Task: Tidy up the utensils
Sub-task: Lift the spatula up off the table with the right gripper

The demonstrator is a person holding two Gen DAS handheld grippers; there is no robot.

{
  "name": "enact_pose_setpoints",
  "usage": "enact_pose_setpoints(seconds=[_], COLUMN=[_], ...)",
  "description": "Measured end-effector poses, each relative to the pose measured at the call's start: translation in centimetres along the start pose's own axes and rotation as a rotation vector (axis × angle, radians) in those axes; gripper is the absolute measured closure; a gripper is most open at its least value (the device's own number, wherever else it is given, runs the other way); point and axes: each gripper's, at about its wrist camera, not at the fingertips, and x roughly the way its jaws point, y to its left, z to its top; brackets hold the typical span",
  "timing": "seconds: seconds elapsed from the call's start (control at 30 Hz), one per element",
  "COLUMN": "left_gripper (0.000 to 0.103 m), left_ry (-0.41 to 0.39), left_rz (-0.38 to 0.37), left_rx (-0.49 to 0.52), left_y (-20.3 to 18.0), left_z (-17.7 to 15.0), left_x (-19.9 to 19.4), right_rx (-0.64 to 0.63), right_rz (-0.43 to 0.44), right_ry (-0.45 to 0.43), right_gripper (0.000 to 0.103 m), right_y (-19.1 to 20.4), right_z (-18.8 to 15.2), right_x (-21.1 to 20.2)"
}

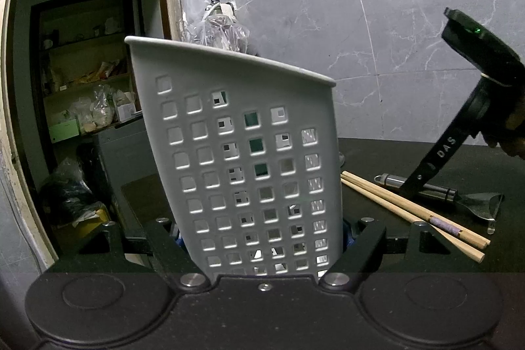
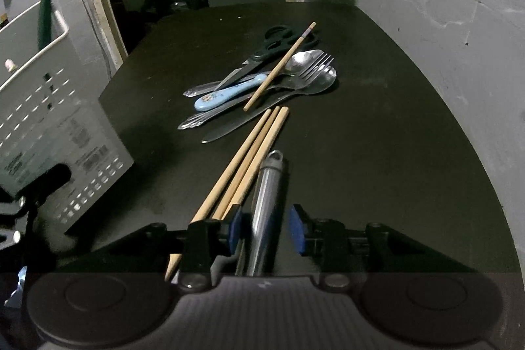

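My left gripper (image 1: 264,241) is shut on the lower part of a white perforated utensil holder (image 1: 242,153), which stands tilted at the black table's left edge. The holder (image 2: 49,127) also shows at the left of the right wrist view. My right gripper (image 2: 266,229) is open and points down at the table. A steel-handled tool (image 2: 267,202) lies between its blue pads (image 2: 297,230), with a gap on each side. In the left wrist view, this tool's handle (image 1: 393,179) and flared head (image 1: 485,205) lie behind one right finger (image 1: 438,161). Three wooden chopsticks (image 2: 249,153) lie just left of the tool.
Farther along the black table (image 2: 377,153) is a pile: black scissors (image 2: 272,45), a single chopstick (image 2: 282,64), spoons (image 2: 305,58), a fork (image 2: 315,68), a blue-handled utensil (image 2: 229,94) and a knife (image 2: 242,120). A grey tiled wall (image 1: 328,5) runs behind, and a doorway (image 1: 82,87) opens left.
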Motion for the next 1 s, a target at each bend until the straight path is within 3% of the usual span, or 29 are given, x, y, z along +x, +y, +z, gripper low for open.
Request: enact_pose_setpoints(seconds=[0.2, 0.27, 0.43, 0.8, 1.0], left_gripper=[0.024, 0.024, 0.024, 0.024, 0.024], left_ry=[0.0, -0.001, 0.0, 0.0, 0.0], left_rz=[0.0, 0.0, -0.001, 0.0, 0.001], left_rx=[-0.001, 0.0, 0.0, 0.0, 0.001], left_y=[0.0, 0.0, 0.0, -0.1, -0.1], left_z=[0.0, 0.0, 0.0, 0.0, 0.0], left_x=[0.0, 0.0, 0.0, 0.0, 0.0], right_rx=[-0.008, -0.021, 0.028, 0.02, -0.03], right_rz=[-0.021, -0.035, -0.015, 0.019, -0.017], right_ry=[-0.002, -0.002, -0.002, -0.224, -0.374], right_gripper=[0.068, 0.079, 0.084, 0.083, 0.083], right_y=[0.2, 0.5, 0.2, 0.7, 1.9], right_z=[0.5, 0.5, 0.6, 0.3, -0.4], right_x=[0.6, 0.6, 0.3, -4.8, -7.1])
